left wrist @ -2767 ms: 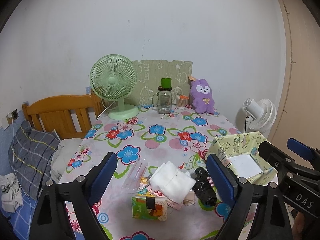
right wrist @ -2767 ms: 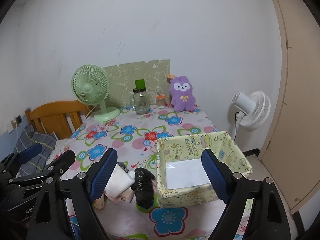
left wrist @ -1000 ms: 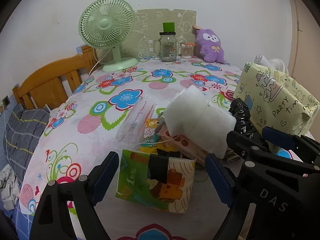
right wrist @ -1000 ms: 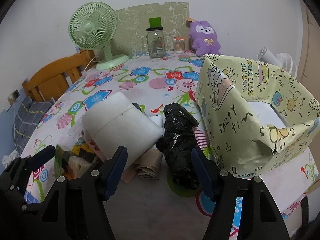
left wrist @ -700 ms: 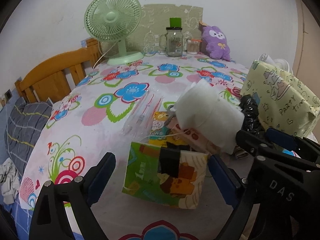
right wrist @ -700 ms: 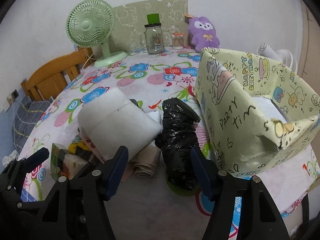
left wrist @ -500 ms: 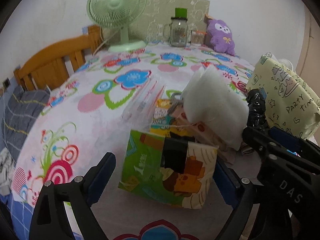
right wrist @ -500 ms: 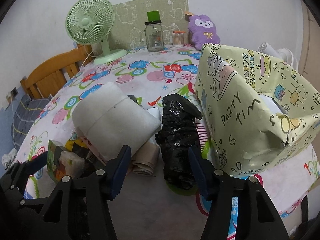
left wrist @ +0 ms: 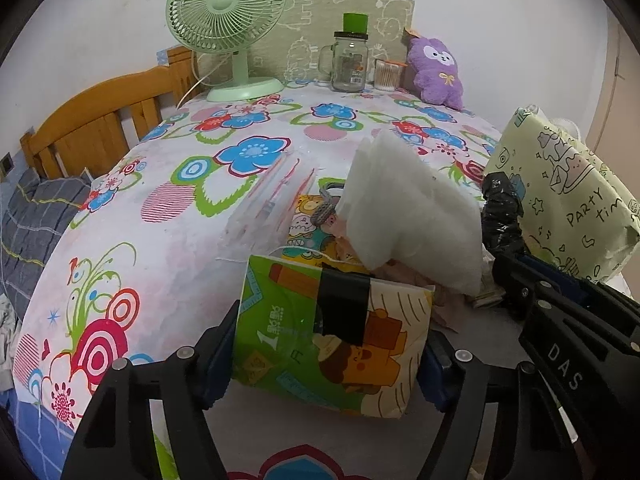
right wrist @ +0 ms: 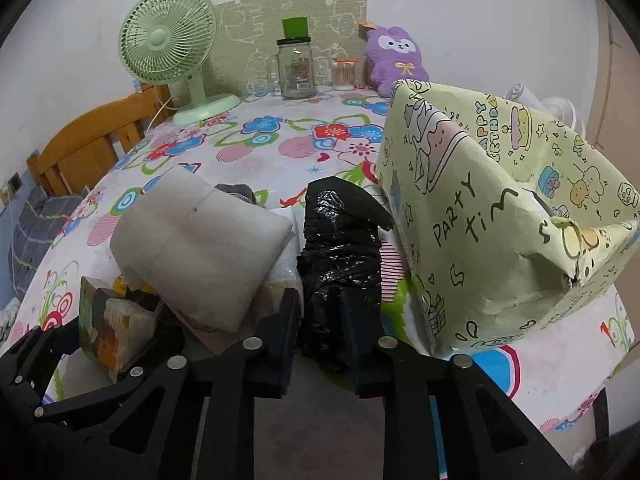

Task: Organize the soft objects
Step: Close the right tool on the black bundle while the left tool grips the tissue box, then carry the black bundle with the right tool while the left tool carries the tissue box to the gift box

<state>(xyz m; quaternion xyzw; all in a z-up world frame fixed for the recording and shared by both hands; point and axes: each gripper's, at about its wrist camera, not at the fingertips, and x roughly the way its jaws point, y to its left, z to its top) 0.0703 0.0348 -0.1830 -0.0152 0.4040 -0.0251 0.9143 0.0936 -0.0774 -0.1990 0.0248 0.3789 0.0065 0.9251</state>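
A green and orange cartoon tissue pack (left wrist: 332, 336) lies at the table's near edge; my left gripper (left wrist: 326, 354) is shut on it, blue pads on both sides. It also shows in the right wrist view (right wrist: 106, 322). A white foam pad (left wrist: 412, 212) leans on the pile behind it, also in the right wrist view (right wrist: 200, 244). My right gripper (right wrist: 320, 328) is shut on a black plastic bag roll (right wrist: 340, 248). A yellow "party time" paper box (right wrist: 500, 208) stands open just right of the roll.
A green desk fan (left wrist: 226, 24), glass jar (left wrist: 351, 62), small cup (left wrist: 386, 74) and purple plush (left wrist: 436, 70) stand at the table's far edge. A clear plastic sleeve (left wrist: 268, 200) lies mid-table. A wooden bed headboard (left wrist: 96, 128) is left of the table.
Both grippers came down and forward to the pile. The left jaws closed on the tissue pack and the right jaws closed on the black bag roll.
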